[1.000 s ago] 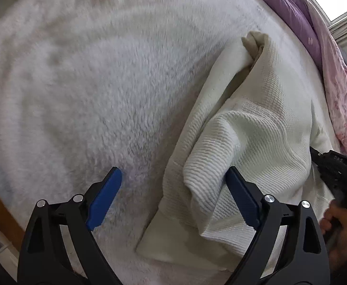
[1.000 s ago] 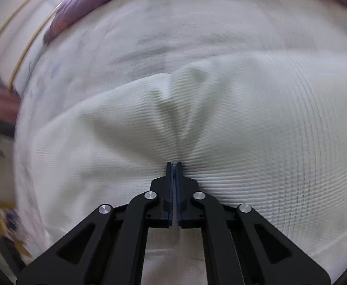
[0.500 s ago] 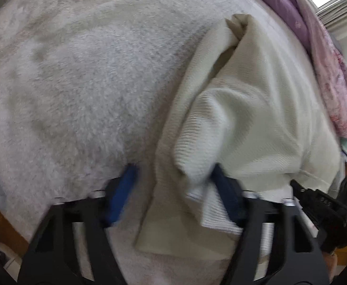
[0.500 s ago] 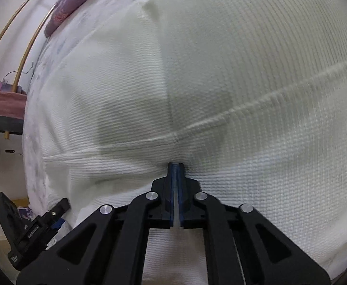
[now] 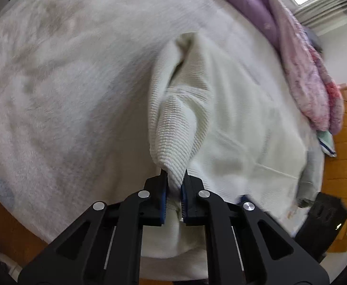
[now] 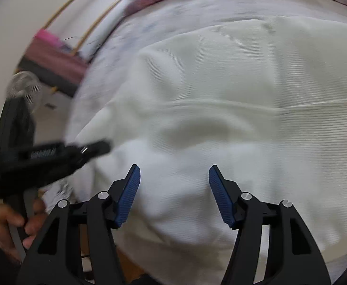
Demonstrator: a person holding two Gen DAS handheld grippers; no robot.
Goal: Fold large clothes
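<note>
A cream waffle-knit garment [image 5: 235, 123] lies partly folded on a white fluffy bed cover [image 5: 66, 90]. My left gripper [image 5: 174, 178] is shut on a bunched fold of the garment near its left edge and lifts it slightly. In the right wrist view the same garment [image 6: 232, 90] fills the frame, with a seam running across it. My right gripper [image 6: 173, 178] is open and empty just above the cloth. The left gripper [image 6: 54, 156] shows at the left of the right wrist view, blurred, held by a hand.
Purple and pink quilts [image 5: 299, 54] are piled along the far side of the bed. A wooden headboard [image 5: 344, 156] stands at the right. A fan [image 6: 26, 92] and a pink-topped rack [image 6: 54, 54] stand beyond the bed's left side.
My left gripper closed on the fold of the garment; it was open before. My right gripper opened and let go of the cloth, then drew back.
</note>
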